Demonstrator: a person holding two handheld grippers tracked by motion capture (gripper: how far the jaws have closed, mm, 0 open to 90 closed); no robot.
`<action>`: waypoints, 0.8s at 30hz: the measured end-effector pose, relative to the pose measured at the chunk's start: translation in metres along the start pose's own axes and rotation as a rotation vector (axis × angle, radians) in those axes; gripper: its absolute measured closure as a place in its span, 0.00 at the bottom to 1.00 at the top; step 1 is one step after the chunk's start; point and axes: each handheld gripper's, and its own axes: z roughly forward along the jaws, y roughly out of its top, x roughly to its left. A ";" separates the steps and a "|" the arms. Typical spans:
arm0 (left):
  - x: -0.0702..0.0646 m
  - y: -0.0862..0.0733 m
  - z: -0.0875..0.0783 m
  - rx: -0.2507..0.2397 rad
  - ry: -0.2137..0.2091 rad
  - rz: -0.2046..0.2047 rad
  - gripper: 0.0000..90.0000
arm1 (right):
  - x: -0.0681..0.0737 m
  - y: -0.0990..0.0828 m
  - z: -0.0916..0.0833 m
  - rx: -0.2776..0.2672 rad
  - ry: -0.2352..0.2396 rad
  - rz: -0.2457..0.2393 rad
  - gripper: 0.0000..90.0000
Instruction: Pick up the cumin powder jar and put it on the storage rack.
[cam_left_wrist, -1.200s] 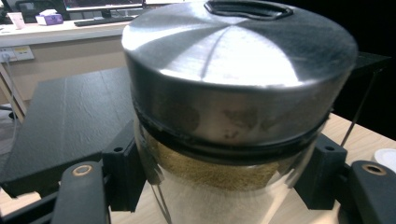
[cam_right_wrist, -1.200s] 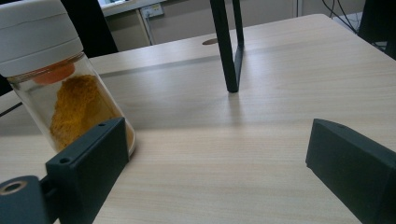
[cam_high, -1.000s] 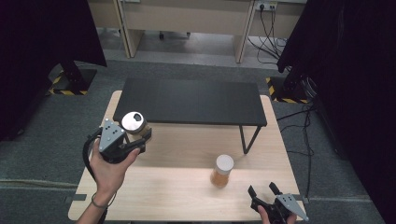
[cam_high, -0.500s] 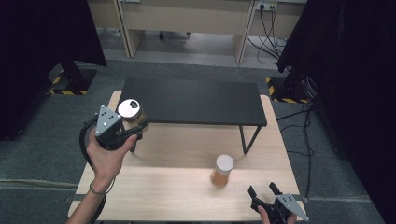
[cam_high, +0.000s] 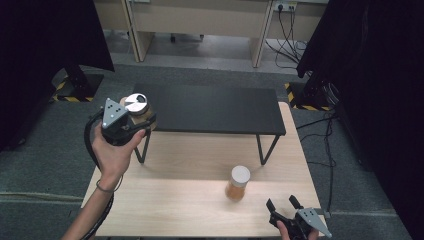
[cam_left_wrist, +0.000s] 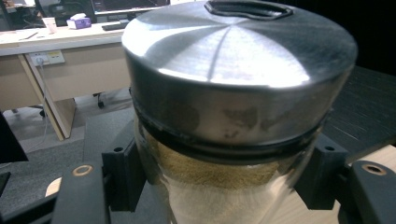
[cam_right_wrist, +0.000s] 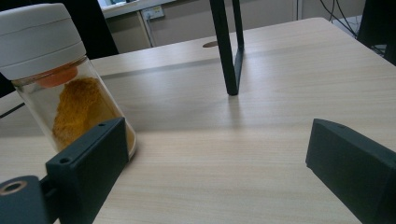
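While the left tool clamps a steel-lidded jar raised beside the black shelf, the right tool rests wide open, empty.

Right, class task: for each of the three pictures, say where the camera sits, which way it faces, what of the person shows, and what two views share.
High view: above the person's side, looking forward and down on the wooden table; the left hand and both tools show.
Left gripper view: rides the left tool, looking along its jaws, shut on the metal-lidded jar.
Right gripper view: rides the right tool, looking low across the table at the white-lidded jar; jaws open.
Shared: the high and right gripper views both show the white-lidded jar and the black shelf's leg.
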 end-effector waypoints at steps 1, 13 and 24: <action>0.000 0.002 0.003 0.004 0.006 0.002 0.34 | 0.000 0.000 0.000 0.000 0.000 0.000 0.07; 0.001 0.016 0.024 0.028 0.060 0.044 0.34 | 0.001 0.000 0.001 0.004 0.005 -0.002 0.07; -0.002 0.021 0.043 0.085 0.086 0.067 0.34 | 0.001 0.000 0.003 0.007 0.009 -0.005 0.07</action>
